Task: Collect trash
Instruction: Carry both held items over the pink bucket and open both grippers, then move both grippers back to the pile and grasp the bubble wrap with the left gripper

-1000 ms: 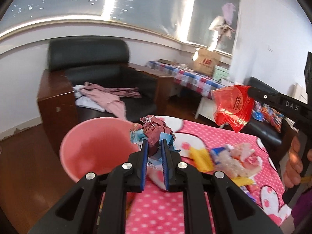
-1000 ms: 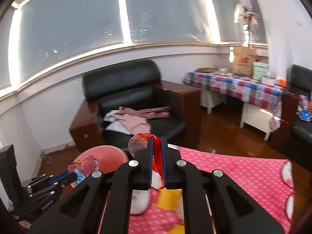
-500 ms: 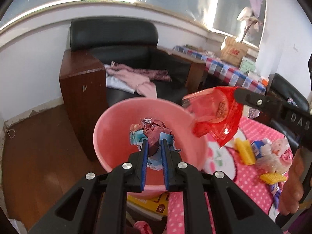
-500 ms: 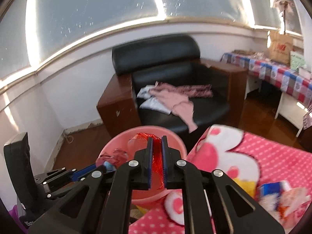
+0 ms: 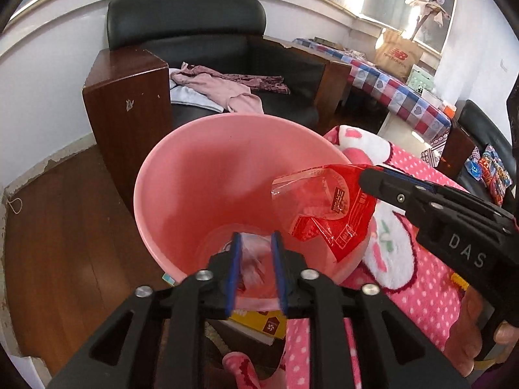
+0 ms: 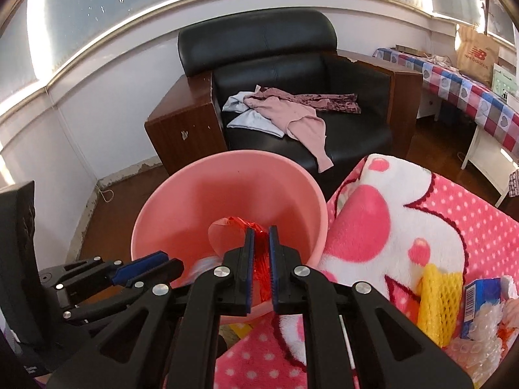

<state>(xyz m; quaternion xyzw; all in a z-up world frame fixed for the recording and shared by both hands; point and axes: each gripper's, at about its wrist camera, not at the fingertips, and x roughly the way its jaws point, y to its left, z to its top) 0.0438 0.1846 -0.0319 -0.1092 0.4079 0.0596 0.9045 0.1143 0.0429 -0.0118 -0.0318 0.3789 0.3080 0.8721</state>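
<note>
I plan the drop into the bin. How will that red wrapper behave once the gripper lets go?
Likely floppy: the red wrapper hangs creased from the right gripper. Probably very light, since it is thin and see-through, so it may flutter down into the pink bin.

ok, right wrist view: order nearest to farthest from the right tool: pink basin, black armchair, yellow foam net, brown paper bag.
1. Pink basin: directly beneath the right tool, which grips a red wrapper over it.
2. Yellow foam net: to the right, on the pink blanket.
3. Black armchair: straight ahead, beyond the basin.
4. Brown paper bag: far right, on the checked table.
</note>
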